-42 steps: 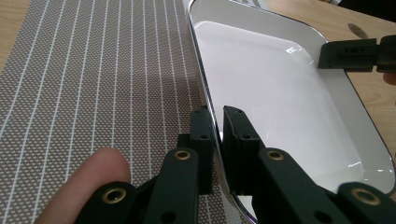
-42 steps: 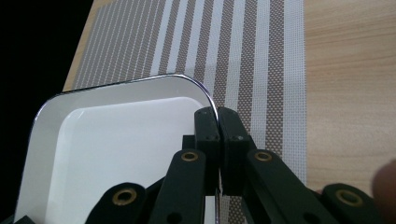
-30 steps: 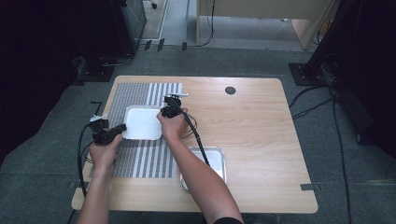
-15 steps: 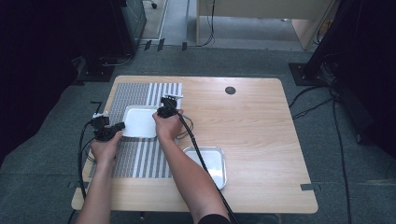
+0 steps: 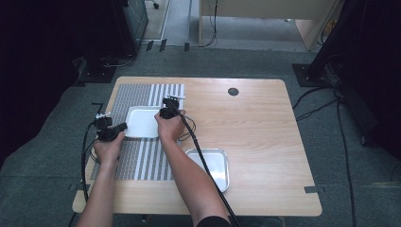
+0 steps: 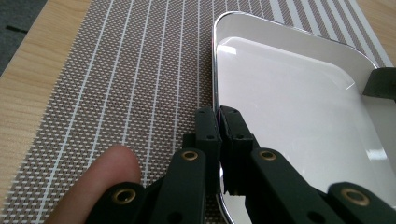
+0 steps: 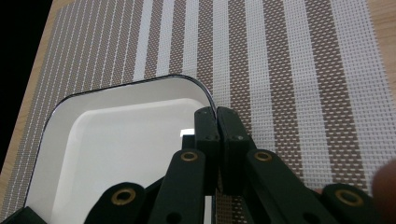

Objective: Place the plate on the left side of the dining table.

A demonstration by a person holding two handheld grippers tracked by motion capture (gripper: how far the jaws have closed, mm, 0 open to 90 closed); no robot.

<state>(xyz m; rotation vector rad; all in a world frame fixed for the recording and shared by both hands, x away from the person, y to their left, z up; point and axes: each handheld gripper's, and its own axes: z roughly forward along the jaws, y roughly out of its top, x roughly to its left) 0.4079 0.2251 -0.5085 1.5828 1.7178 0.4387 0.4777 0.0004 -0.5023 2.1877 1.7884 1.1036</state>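
A white rectangular tray [image 5: 143, 121] lies on a brown-and-white striped placemat [image 5: 137, 156] at the table's left. My left gripper [image 5: 119, 126] is shut on the tray's left rim [image 6: 215, 74], its jaws pinching the edge [image 6: 218, 113]. My right gripper [image 5: 164, 112] is shut on the tray's right rim, near a rounded corner [image 7: 201, 86], with the jaws closed over the edge [image 7: 217, 114]. The white tray's inside [image 7: 121, 149] holds nothing. The other gripper's black jaw shows at the far rim [image 6: 380, 84].
A shiny metal tray [image 5: 213, 165] sits on the wooden table [image 5: 265, 142] near the front, right of the right forearm. A round dark cable port [image 5: 233, 91] is at the back. Cables trail from both grippers toward the table's front.
Both grippers and the white tray between them have shifted a little to the left and toward the back on the placemat. The metal tray has stayed put.
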